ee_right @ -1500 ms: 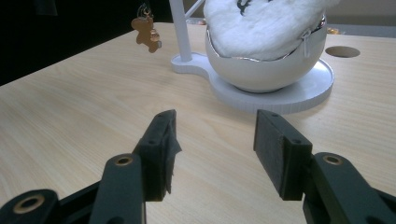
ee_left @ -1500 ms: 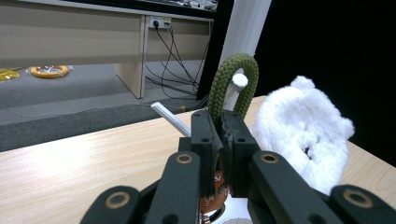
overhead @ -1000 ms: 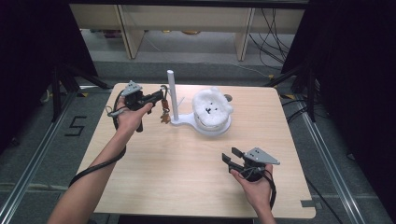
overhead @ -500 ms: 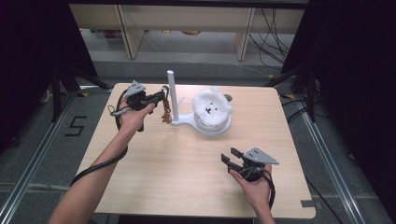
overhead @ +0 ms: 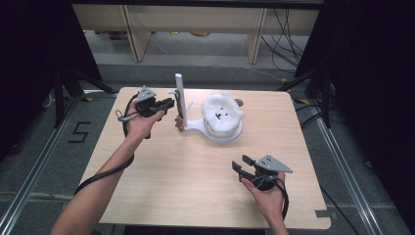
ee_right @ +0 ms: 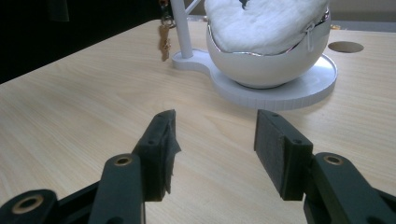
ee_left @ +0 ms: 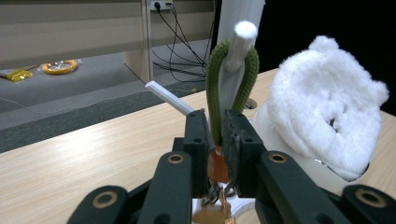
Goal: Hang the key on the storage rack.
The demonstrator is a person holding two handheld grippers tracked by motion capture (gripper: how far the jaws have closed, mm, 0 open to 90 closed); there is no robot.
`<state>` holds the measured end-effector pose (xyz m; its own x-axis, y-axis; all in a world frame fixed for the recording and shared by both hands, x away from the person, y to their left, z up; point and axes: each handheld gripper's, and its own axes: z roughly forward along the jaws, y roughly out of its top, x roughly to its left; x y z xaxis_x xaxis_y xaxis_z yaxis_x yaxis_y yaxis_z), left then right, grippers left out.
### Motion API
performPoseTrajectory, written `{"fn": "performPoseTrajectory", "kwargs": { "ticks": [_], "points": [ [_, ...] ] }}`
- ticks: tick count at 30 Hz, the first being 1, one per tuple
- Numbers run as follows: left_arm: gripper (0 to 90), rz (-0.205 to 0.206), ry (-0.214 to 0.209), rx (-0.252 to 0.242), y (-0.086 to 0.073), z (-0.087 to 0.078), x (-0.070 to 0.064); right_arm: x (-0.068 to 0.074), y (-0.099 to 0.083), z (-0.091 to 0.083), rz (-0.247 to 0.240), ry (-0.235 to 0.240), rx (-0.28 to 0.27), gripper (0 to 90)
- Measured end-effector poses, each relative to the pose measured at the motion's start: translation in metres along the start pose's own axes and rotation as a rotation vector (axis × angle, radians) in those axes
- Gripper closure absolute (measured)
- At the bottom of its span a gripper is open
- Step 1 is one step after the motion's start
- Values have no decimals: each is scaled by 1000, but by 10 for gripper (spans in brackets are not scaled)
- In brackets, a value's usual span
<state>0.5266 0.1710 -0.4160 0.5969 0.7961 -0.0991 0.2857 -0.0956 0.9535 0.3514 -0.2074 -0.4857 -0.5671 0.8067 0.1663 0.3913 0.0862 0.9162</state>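
Here the left gripper's [ee_left: 215, 140] jaws pinch the green loop [ee_left: 215, 88]; right gripper [ee_right: 215, 144] gapes empty.

A fluffy white hat [ee_left: 327, 107] lies in a white bowl [ee_right: 266, 65] with a shiny silver rim. At the centre of the left gripper view a green fuzzy loop [ee_left: 215, 93] hangs on a white peg [ee_left: 240, 39], with an orange tag [ee_left: 215, 165] below it. The table [overhead: 161, 181] is pale wood-grain. Both grippers' jaws are black with brass-coloured rivets.
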Motion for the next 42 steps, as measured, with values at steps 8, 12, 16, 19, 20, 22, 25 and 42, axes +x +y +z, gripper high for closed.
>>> {"fn": "performPoseTrajectory", "kwargs": {
  "ticks": [8,12,16,19,20,22,25,42],
  "points": [
    [716,31,1,9,-1,-12,0,0,0,-1,-2,-6,-1,496],
    [669,56,2,13,-3,-25,0,-1,0,-1,-7,-21,4,496],
    [575,54,8,26,-5,-34,0,0,0,-1,6,-10,-6,495],
    [529,62,21,33,-7,-43,2,-3,0,-1,-28,-24,-20,495],
    [522,60,25,30,-8,-46,2,-2,0,-1,-7,-14,-18,495],
    [506,63,29,27,-10,-52,2,-3,0,-2,-3,-18,-10,495],
    [485,56,37,17,-13,-61,3,-3,0,-3,0,-23,-8,495],
    [424,31,59,1,-42,-105,-7,-4,-1,-3,-5,-33,-14,493]
  ]
}}
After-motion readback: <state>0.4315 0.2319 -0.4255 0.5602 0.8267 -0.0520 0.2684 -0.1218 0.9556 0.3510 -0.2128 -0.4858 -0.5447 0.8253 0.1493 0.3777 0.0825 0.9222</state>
